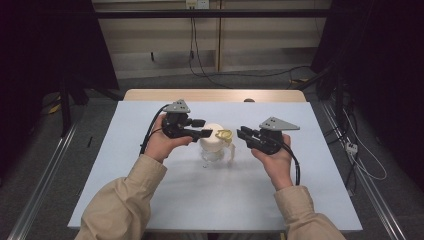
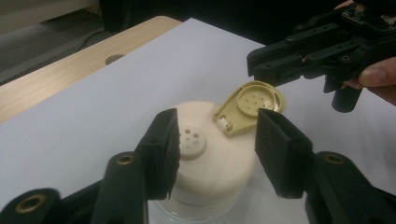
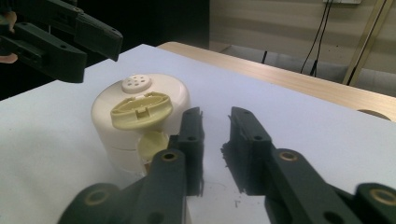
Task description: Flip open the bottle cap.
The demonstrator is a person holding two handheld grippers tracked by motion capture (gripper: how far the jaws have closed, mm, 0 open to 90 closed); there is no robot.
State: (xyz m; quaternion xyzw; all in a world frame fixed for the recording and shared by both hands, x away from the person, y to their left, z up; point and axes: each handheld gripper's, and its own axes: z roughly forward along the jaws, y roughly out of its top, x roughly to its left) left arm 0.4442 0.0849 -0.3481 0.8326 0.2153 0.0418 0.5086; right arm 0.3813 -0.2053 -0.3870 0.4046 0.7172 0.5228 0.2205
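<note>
A cream shaker jar (image 1: 212, 142) with a clear glass base stands at the middle of the table. Its yellowish flip cap (image 1: 224, 134) is swung open toward the right, baring the round sprinkle holes (image 2: 192, 140). My left gripper (image 1: 205, 128) comes in from the left just above the jar; its jaws stand apart on either side of the lid top (image 2: 205, 163), and I see no pad pressing on it. To the right of the cap (image 3: 140, 109), my right gripper (image 1: 241, 132) points at the jar with its jaws a little apart and nothing between them (image 3: 215, 116).
A pale sheet (image 1: 200, 200) covers the table, with a strip of bare wood (image 1: 215, 95) and a round hole at its far edge. Dark stands and cables lie on the floor beyond and to the sides.
</note>
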